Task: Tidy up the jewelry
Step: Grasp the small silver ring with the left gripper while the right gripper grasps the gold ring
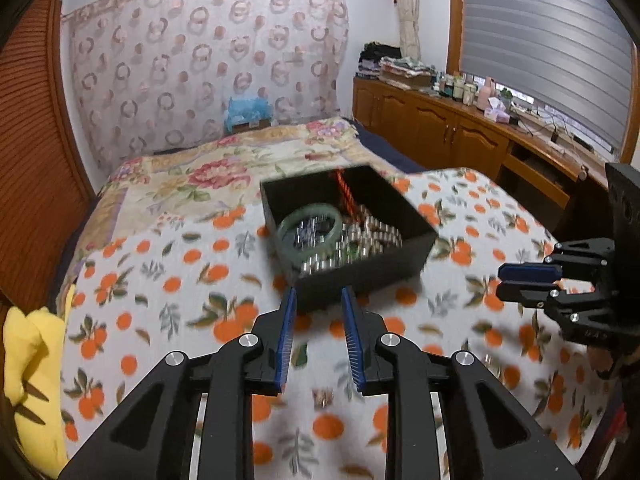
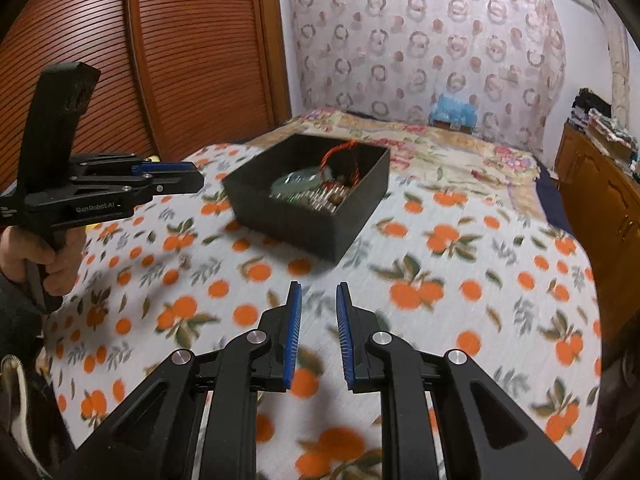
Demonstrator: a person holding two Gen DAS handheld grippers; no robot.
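— Where is the jewelry?

— In a black rectangular open-topped box (image 1: pixel 372 252) standing on the white blanket printed with oranges and green leaves (image 1: pixel 168 288) that covers the bed. Inside lie a pale green bangle (image 1: pixel 310 226), a heap of small silvery metal beads (image 1: pixel 360 244) and a twisted red-orange cord (image 1: pixel 346 192) against the far wall of the box.

— And the tongs?

— The left gripper (image 1: pixel 319 298) hangs just short of the box's near corner, its blue-padded fingers (image 1: pixel 287 320) parted by a narrow gap with only blanket showing between them. It holds nothing. The right gripper (image 2: pixel 319 292) is a little farther back from the box, on its near right side, also slightly parted and empty. In the left view it shows edge-on at the right (image 1: pixel 532 276); in the right view the left one shows at the left (image 2: pixel 176 178), with a hand (image 2: pixel 44 256) round its handle.

— Is anything close to the edges?

— The box sits toward the far end of the orange-print blanket, near where a floral quilt in cream and pink (image 1: pixel 224 168) begins. A yellow cloth (image 1: pixel 32 360) lies at the bed's left edge. A wooden cabinet run (image 1: pixel 440 128) stands past the right edge, brown slatted doors (image 2: pixel 192 60) past the left.

— What room is there to move?

— Open blanket lies on all sides of the box, widest on the near side under both grippers.
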